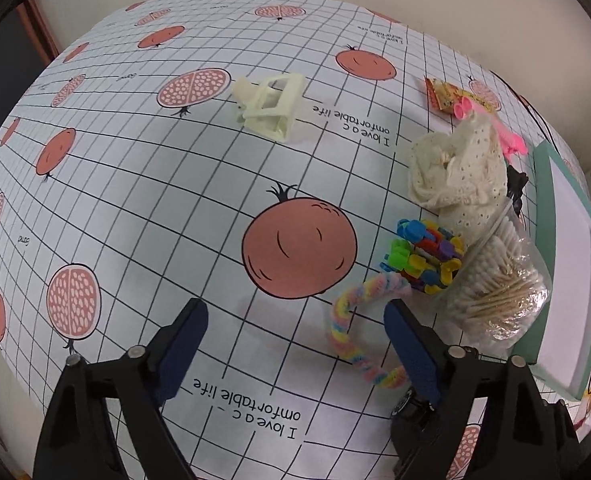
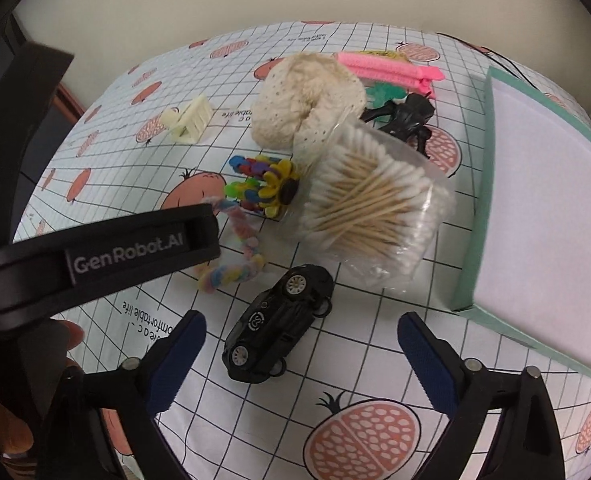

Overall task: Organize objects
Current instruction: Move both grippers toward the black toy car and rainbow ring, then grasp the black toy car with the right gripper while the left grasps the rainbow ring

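A: Where is the glossy black toy car?
B: Tipped on its side between the right gripper's wide-open jaws.
A: The left gripper?
B: Wide, empty; twisted pastel pipe cleaner at three o'clock.

Black toy car, pink clips, pomegranate-printed grid tablecloth.

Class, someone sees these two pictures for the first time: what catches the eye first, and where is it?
The pomegranate-print tablecloth fills both views. A black toy car lies between the open right gripper fingers, with a tub of cotton swabs beyond and a green box at right.
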Demonstrator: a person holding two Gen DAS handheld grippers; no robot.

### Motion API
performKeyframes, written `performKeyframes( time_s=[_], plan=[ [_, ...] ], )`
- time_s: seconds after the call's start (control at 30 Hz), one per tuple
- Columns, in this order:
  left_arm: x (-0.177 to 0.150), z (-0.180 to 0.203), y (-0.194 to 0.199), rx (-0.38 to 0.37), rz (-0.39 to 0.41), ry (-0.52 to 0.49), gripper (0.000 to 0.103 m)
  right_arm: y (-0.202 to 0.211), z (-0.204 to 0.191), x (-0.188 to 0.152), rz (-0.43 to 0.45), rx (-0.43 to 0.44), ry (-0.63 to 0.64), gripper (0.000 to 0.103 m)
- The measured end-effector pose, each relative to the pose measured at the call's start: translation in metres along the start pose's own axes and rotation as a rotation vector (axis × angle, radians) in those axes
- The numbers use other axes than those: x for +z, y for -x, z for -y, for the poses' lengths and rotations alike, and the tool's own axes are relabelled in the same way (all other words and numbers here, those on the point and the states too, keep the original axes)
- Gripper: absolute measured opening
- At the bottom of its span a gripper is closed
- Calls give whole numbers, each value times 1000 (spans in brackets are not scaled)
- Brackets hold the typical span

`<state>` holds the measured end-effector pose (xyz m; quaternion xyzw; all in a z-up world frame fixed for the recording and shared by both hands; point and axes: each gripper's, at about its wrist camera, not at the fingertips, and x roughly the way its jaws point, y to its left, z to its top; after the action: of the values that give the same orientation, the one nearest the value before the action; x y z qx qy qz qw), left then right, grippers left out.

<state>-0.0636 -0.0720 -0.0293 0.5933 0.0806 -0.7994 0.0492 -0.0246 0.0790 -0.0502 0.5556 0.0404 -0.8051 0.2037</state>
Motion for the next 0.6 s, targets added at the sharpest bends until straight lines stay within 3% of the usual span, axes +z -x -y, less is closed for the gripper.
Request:
performKeyframes(
  time_s=[0.23, 0.3, 0.6],
  plan=[
    [1, 7, -1, 2, 15, -30, 85, -4, -2, 2, -16, 9, 29, 80],
    [1, 9, -1, 2, 22, -42, 71, -5, -2, 2, -21, 10, 34, 75],
    [-3, 14, -8, 9, 4, -61, 56, -8, -3, 0, -56, -14, 78, 52]
  ],
)
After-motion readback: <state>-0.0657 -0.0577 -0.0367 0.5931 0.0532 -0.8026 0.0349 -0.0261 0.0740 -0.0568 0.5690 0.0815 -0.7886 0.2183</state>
